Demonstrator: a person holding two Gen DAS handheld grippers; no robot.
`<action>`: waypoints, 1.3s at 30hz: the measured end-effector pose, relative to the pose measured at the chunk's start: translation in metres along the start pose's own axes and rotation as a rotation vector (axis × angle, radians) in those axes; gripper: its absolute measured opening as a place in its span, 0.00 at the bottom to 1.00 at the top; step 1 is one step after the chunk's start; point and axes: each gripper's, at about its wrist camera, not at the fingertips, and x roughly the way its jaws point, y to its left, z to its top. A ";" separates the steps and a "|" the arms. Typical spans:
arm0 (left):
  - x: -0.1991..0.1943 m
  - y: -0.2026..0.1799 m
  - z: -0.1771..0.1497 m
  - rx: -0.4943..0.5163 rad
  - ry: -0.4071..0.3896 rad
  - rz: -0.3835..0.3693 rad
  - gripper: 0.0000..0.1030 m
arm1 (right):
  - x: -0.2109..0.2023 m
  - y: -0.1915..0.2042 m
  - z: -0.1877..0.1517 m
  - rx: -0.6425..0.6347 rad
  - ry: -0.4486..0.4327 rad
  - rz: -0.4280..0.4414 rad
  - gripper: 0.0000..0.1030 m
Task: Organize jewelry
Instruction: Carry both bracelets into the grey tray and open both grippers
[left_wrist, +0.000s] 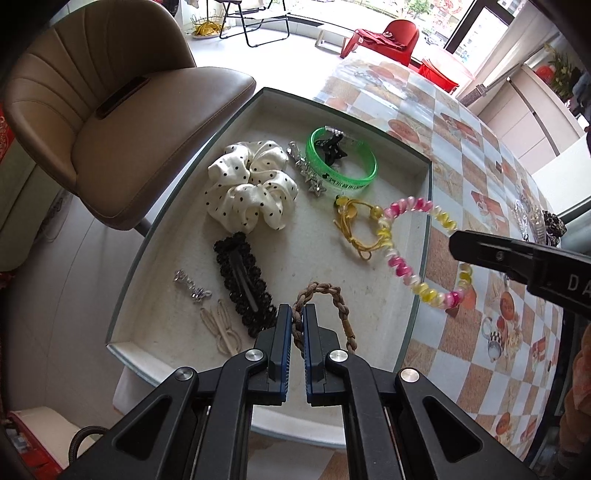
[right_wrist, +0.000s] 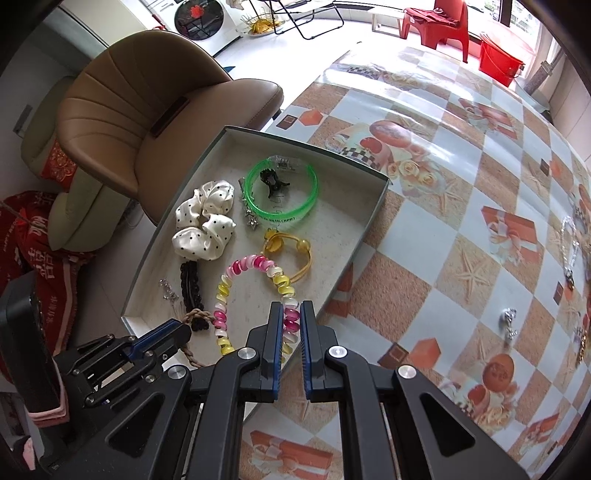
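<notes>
A shallow grey tray (left_wrist: 426, 206) at the table's edge holds a polka-dot scrunchie (left_wrist: 249, 188), a green bangle (left_wrist: 341, 164), a yellow hair tie (left_wrist: 356, 225), a black lace clip (left_wrist: 243, 280) and small silver pieces. My left gripper (left_wrist: 297, 314) is shut on a braided brown hair band (left_wrist: 332, 306) just above the tray's near end. My right gripper (right_wrist: 291, 314) is shut on a pink and yellow spiral hair tie (right_wrist: 251, 269), held over the tray's right rim; that tie also shows in the left wrist view (left_wrist: 402, 240).
A brown padded chair (left_wrist: 122, 122) stands close to the tray's left side. The table has a checked orange and blue cloth (right_wrist: 461, 229). More jewelry lies on the cloth at the right: a silver charm (right_wrist: 509, 321) and a bead string (right_wrist: 569, 236).
</notes>
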 end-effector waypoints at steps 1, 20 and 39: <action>0.001 0.000 0.001 -0.002 -0.004 -0.002 0.08 | 0.002 -0.001 0.001 -0.002 0.001 0.000 0.09; 0.045 0.000 0.003 -0.016 0.027 0.057 0.08 | 0.065 0.011 0.028 -0.079 0.055 -0.028 0.09; 0.038 -0.010 0.005 0.020 -0.008 0.126 0.09 | 0.073 0.010 0.029 -0.039 0.086 0.001 0.14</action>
